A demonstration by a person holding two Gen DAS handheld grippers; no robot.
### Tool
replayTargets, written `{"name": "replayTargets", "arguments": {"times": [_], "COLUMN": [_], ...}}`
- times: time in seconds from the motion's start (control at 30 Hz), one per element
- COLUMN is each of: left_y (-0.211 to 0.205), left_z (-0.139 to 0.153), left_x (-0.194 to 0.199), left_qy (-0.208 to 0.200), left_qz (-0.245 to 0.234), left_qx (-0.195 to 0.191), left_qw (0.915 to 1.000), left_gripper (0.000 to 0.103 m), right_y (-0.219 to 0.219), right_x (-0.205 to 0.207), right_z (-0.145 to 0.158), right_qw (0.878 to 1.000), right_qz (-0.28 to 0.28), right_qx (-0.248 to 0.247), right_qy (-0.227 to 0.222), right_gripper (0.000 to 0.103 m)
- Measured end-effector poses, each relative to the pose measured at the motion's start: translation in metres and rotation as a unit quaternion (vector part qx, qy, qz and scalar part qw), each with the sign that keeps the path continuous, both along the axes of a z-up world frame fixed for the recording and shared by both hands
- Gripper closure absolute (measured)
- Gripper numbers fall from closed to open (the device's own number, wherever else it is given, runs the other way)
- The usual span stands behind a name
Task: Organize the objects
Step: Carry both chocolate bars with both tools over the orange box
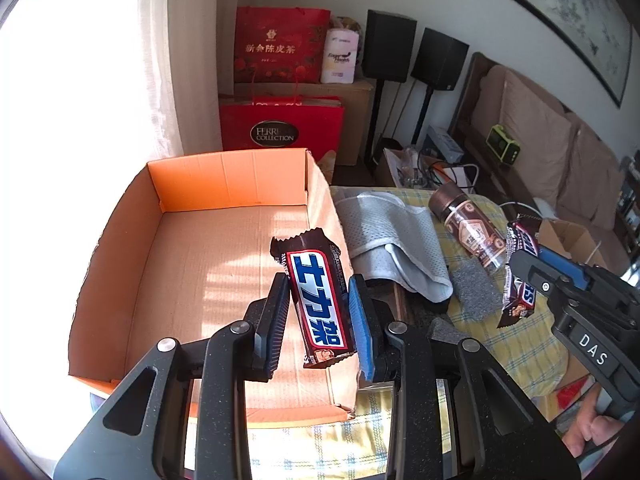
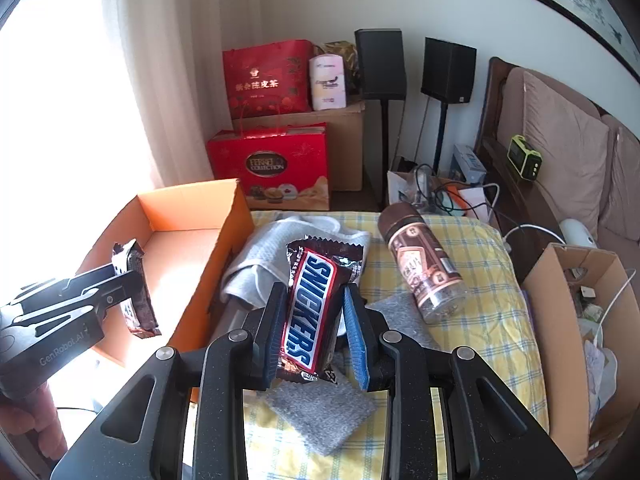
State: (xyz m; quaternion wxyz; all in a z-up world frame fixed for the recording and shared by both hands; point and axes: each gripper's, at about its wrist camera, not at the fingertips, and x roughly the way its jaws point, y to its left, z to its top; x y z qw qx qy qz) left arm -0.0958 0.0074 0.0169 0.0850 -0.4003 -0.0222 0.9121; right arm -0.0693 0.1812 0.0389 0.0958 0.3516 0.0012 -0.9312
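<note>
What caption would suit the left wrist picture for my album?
Left gripper holds a Snickers bar above the orange cardboard box.

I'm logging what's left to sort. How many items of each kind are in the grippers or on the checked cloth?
Candy bars: 2
Jars: 1
Grey towels: 1
Grey foam pads: 2
Total: 6

I see bright window [image 2: 48, 92] at left, glare washing out view, pale curtain [image 2: 160, 80] beside it. White wall [image 2: 320, 0] behind. Two black speakers [image 2: 378, 64] on stands in corner. Framed picture [image 1: 560, 12] upper right. Brown cushioned sofa [image 2: 568, 148] along right wall. Yellow checked cloth [image 2: 492, 320] over tabletop.
</note>
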Motion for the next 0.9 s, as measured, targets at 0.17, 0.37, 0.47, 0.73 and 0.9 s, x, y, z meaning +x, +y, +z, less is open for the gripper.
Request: {"name": "replayTargets", "arguments": {"times": [0.17,0.37,0.47,0.73,0.9], "left_y": [-0.023,-0.047,-0.055,-0.067,-0.066], "left_z": [-0.002,-0.009,-0.016,-0.038,-0.047], "left_x": [-0.002,-0.006,-0.006,-0.007,-0.006], "left_qy": [-0.002,-0.011,-0.02,-0.045,-0.057], "left_qz": [0.018,0.031,0.035,0.036,0.027], "left_qx": [-0.003,-0.013,-0.018,-0.023,-0.029], "left_qw": [0.9998,0.9994,0.999,0.9981,0.9976], "left_gripper": [0.075,0.075,0.075,0.075,0.075], "right_y": [-0.025,-0.057,-0.075,-0.113,-0.121], "right_x": [-0.005,-0.01,-0.01,-0.012,-0.017], "right_z": [-0.001,-0.004,-0.008,-0.028,-0.043], "right_qw": [1.0,0.998,0.997,0.993,0.991], "right_qz": [0.025,0.055,0.073,0.105,0.113], "right_qx": [-0.007,-0.021,-0.024,-0.031,-0.034], "right_qy": [-0.008,-0.018,-0.024,-0.049,-0.069], "right_gripper": [0.075,0.075,0.075,0.075,0.075]}}
